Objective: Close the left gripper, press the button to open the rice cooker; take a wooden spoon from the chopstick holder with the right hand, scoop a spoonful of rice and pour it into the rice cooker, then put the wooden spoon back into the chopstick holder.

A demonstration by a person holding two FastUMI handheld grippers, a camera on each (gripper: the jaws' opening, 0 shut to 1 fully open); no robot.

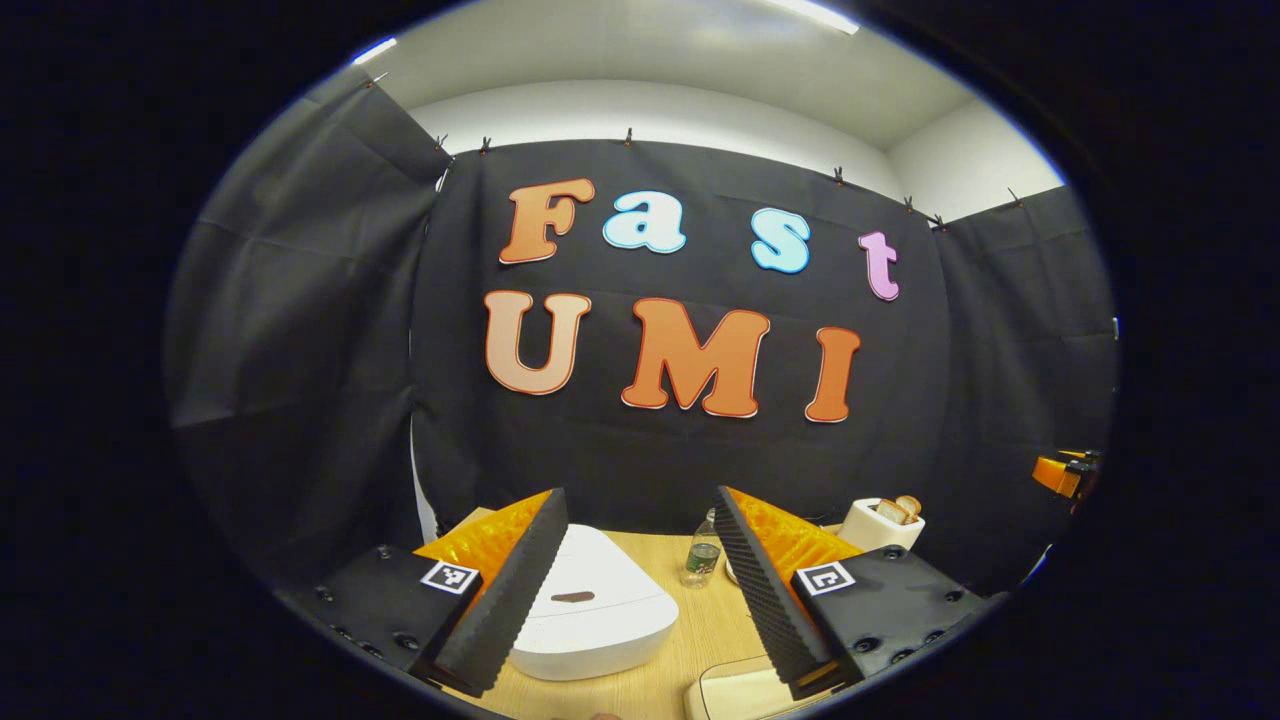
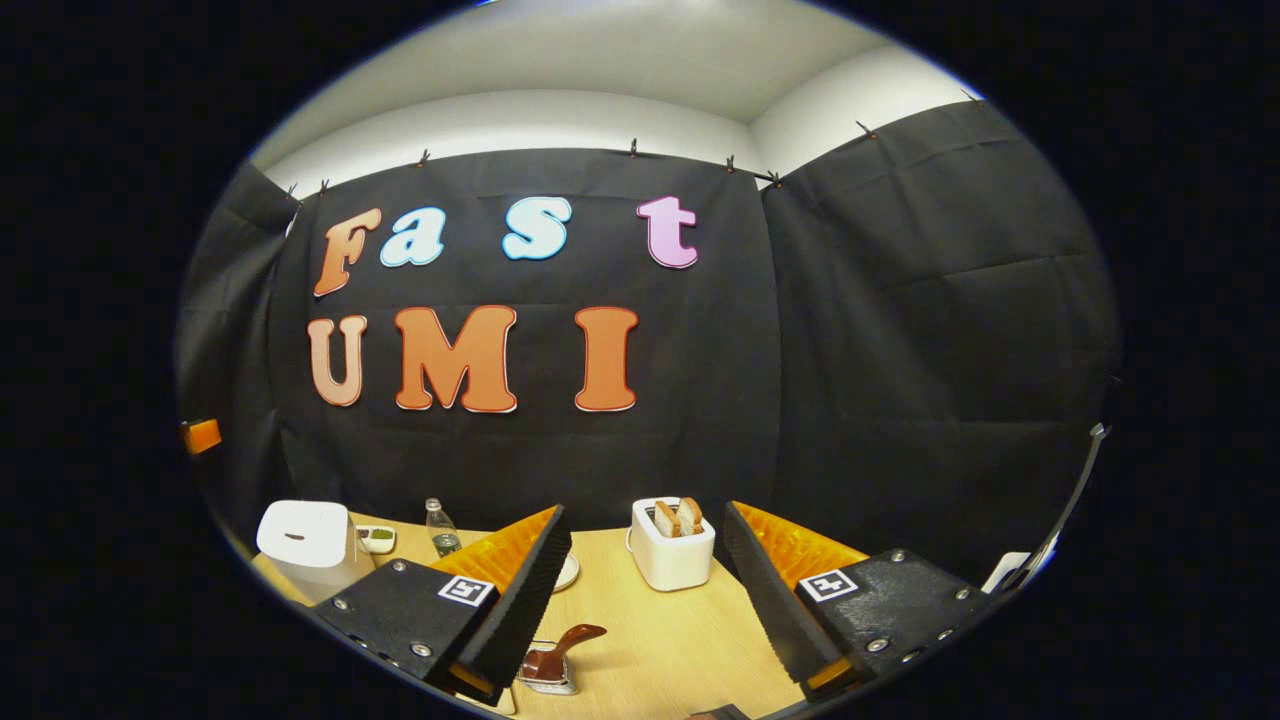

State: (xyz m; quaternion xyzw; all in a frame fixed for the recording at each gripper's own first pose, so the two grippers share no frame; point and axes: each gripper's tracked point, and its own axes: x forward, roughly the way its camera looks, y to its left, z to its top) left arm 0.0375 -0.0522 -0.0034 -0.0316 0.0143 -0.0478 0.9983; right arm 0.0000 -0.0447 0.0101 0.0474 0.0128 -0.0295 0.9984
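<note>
The white rice cooker (image 1: 590, 605) stands lid-down on the wooden table (image 1: 640, 690), low between the fingers of my left gripper (image 1: 640, 495), which is open and holds nothing. A dark button (image 1: 572, 597) marks its lid. In the right gripper view the same cooker (image 2: 305, 540) stands far left. My right gripper (image 2: 645, 510) is open and empty above the table. Just below its left finger a brown wooden spoon (image 2: 572, 638) sticks out of a small metal holder (image 2: 545, 678).
A white toaster (image 2: 672, 548) with bread slices stands mid-table, also seen at the right (image 1: 882, 523). A small bottle (image 1: 703, 555) (image 2: 440, 530) stands behind the cooker, with a small dish (image 2: 378, 540) beside it. A cream-coloured object (image 1: 730, 690) lies at the near edge.
</note>
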